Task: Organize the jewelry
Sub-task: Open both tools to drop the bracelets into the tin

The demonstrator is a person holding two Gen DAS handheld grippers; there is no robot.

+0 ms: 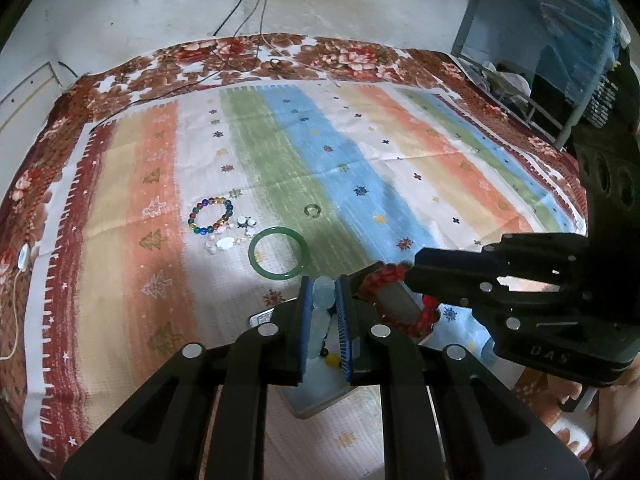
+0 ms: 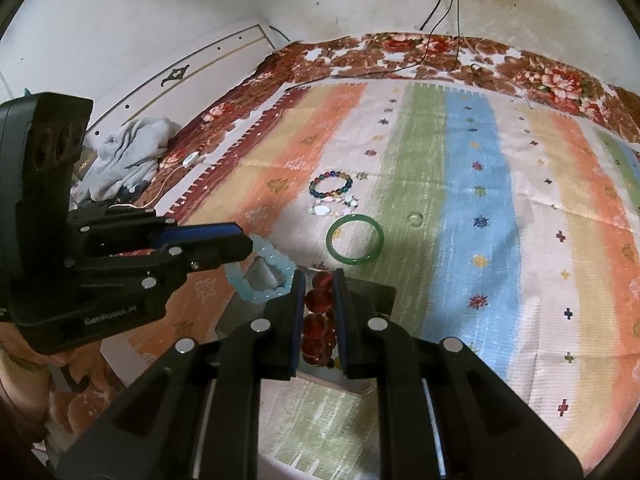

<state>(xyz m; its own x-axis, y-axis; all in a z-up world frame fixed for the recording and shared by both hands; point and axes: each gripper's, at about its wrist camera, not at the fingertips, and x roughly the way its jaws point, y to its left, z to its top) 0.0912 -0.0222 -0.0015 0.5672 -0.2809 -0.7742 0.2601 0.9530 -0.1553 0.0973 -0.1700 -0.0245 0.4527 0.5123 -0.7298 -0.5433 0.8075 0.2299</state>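
Observation:
My left gripper (image 1: 323, 289) is shut on a pale blue bead bracelet (image 1: 322, 304), which also shows in the right wrist view (image 2: 262, 276), held above a small box (image 1: 320, 398). My right gripper (image 2: 318, 280) is shut on a red bead bracelet (image 2: 318, 320), seen too in the left wrist view (image 1: 394, 302), over the same box (image 2: 264, 270). On the striped cloth lie a green bangle (image 1: 279, 258) (image 2: 355, 240), a multicoloured bead bracelet (image 1: 211, 216) (image 2: 331, 185), small white pieces (image 1: 230, 238) (image 2: 332, 206) and a small ring (image 1: 312, 210) (image 2: 415, 218).
The striped cloth (image 1: 400, 140) covers a floral bedspread (image 1: 280, 56). Black cables (image 1: 248, 8) run down the wall onto the bed. A crumpled grey cloth (image 2: 128, 152) lies at the bed's left edge. A metal rack (image 1: 540, 60) stands at the right.

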